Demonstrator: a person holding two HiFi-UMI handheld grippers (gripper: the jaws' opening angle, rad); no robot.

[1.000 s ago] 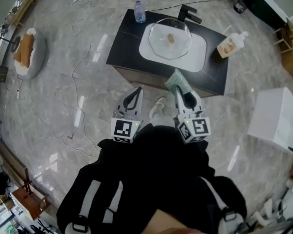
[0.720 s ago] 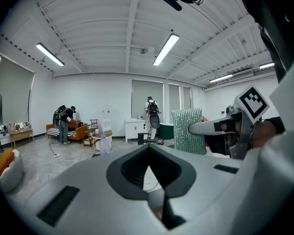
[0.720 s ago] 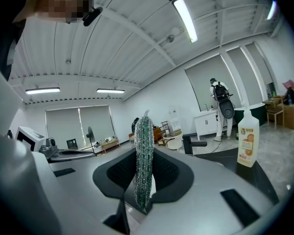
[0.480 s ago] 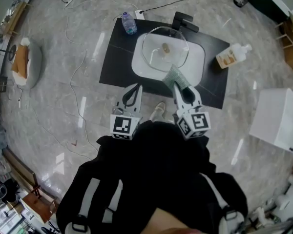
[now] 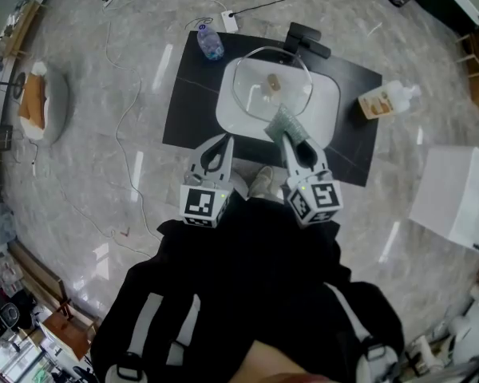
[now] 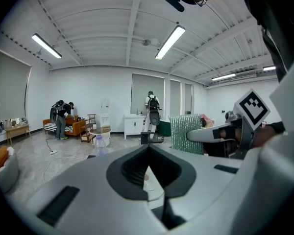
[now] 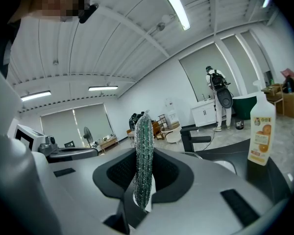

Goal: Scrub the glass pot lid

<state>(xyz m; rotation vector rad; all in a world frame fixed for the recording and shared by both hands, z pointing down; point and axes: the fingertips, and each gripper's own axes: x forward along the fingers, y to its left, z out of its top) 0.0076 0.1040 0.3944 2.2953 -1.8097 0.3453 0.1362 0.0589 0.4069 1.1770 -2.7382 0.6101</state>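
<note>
A dark counter (image 5: 191, 94) stands on a grey marbled floor (image 5: 104, 190) crossed by loose cables; a white sink basin (image 5: 323, 106) is sunk into the counter, with a black faucet (image 5: 307, 40) at its far edge; a water bottle (image 5: 209, 41) stands at the far left corner of the counter and a soap bottle (image 5: 387, 100) lies toward its right end; a white box (image 5: 459, 198) sits on the floor to the right, and a pale cushion (image 5: 52, 102) with something orange on it lies well off to the left; the gripper views show a large white room with a ribbed ceiling and strip lights, with people standing at the far side.

The glass pot lid (image 5: 273, 82) lies in the basin, its knob at the middle; the right gripper (image 5: 294, 140) has its jaws pinched on a silver-green sponge (image 5: 284, 124), which stands on edge between them; seen from above, the sponge's far end overlaps the near right rim of the lid, though whether they touch cannot be told; the left gripper (image 5: 219, 144) has its jaws pressed together on nothing; its tips are over the near edge of the counter, near and left of the lid and apart from it.
</note>
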